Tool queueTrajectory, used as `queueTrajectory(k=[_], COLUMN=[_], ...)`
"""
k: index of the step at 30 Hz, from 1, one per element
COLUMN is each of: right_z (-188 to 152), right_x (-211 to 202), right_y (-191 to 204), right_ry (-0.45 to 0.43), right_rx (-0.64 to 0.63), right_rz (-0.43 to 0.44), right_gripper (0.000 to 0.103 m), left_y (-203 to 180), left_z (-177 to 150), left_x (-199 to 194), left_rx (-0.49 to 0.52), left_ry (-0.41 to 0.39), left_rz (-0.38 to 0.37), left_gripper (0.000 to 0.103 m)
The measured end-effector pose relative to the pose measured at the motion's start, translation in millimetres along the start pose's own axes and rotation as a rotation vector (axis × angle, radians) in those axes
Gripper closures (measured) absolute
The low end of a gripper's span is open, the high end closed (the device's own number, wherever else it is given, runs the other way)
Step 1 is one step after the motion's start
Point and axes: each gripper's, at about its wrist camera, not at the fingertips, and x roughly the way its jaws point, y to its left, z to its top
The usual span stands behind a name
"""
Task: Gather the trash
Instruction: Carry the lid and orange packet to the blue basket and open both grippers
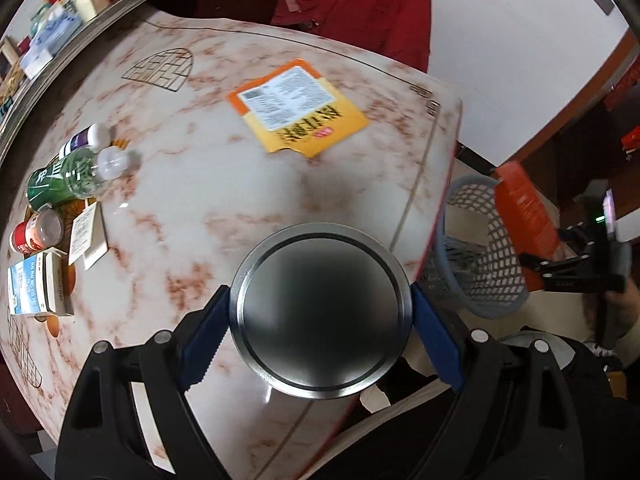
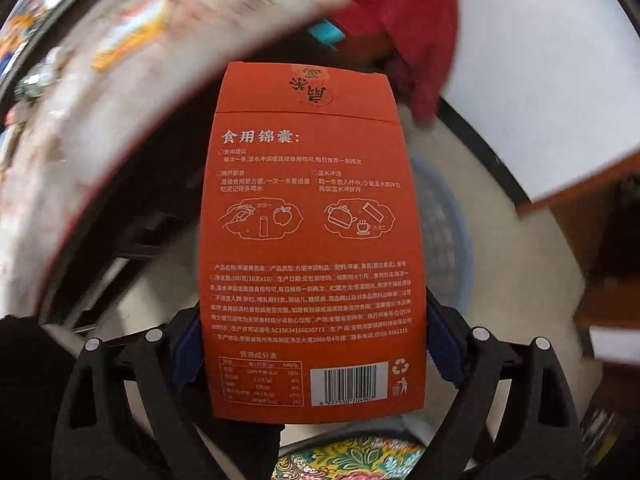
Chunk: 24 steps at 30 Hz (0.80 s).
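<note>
Gripping a round metal tin point(image 1: 321, 314) between its blue pads, the left gripper point(image 1: 320, 320) is hanging over the marbled table point(image 1: 224, 184) near its edge. The right gripper point(image 2: 312, 344) is clamping an orange carton point(image 2: 310, 240) by its sides and holding it above the blue mesh basket point(image 1: 478, 272) on the floor beside the table. A yellow-orange packet point(image 1: 298, 108) is lying flat on the tabletop.

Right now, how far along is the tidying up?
Done: nothing visibly binned; the basket beside the table looks empty. In hand: the right gripper grips an orange box above the basket, and the left gripper clamps a metal can. Left: a yellow packet, a green bottle and small cartons.
</note>
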Motion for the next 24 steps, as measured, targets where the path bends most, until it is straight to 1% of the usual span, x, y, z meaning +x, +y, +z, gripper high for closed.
queueTrajectory(k=[3, 9, 10, 12, 16, 20, 24], right_z=[-12, -19, -21, -23, -27, -32, -38], right_x=[24, 43, 42, 40, 34, 31, 24], right_y=[-14, -22, -27, -33, -40, -55, -71], right_ry=[0.023, 0.034, 0.034, 0.031, 0.016, 0.009, -0.008], right_rx=[0.056, 0.082, 0.084, 0.082, 0.083, 0.132, 0.166], right_rz=[0.011, 0.050, 0.048, 0.046, 0.058, 0.080, 0.088], right_gripper=[0.015, 0.013, 0.010, 0.007, 0.007, 0.007, 0.007], left_y=[-16, -42, -45, -49, -59, -69, -87], left_z=[0, -1, -1, -1, 0, 1, 3], left_x=[-1, -6, -7, -8, -6, -5, -2], left_rx=[0.020, 0.050, 0.051, 0.051, 0.061, 0.077, 0.131], left_ry=[0.005, 0.004, 0.003, 0.004, 0.010, 0.013, 0.018], left_rz=[0.005, 0.023, 0.024, 0.026, 0.030, 0.024, 0.008], left_gripper=[0.019, 0.019, 0.019, 0.019, 0.019, 0.019, 0.019])
